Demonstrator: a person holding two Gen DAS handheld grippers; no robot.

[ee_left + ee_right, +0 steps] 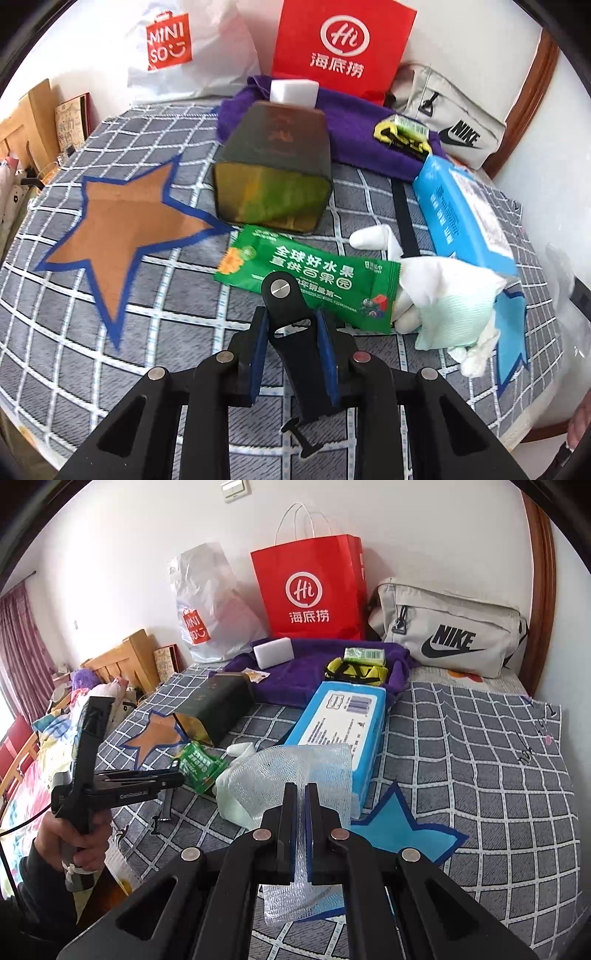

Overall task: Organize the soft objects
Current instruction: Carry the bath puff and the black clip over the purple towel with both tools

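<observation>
My left gripper (291, 321) is shut on a black plastic clamp (284, 295) with a silver screw, held above the checked bed cover. In the right wrist view a hand holds that left gripper (173, 775), and the clamp (166, 806) hangs beneath its fingers. My right gripper (301, 788) is shut on a white foam mesh net (325, 764), lifted over a blue star patch (402, 830). On the cover lie a green snack packet (310, 280), a white glove with a pale green cloth (450, 295), and a blue wipes pack (461, 210).
A dark box (273, 173) lies on its side beside a brown star patch (122, 221). Behind it a purple towel (354, 125) carries a white sponge (293, 90) and small packets. A red paper bag (310, 590), a white plastic bag (207, 605) and a grey Nike bag (450, 627) line the wall.
</observation>
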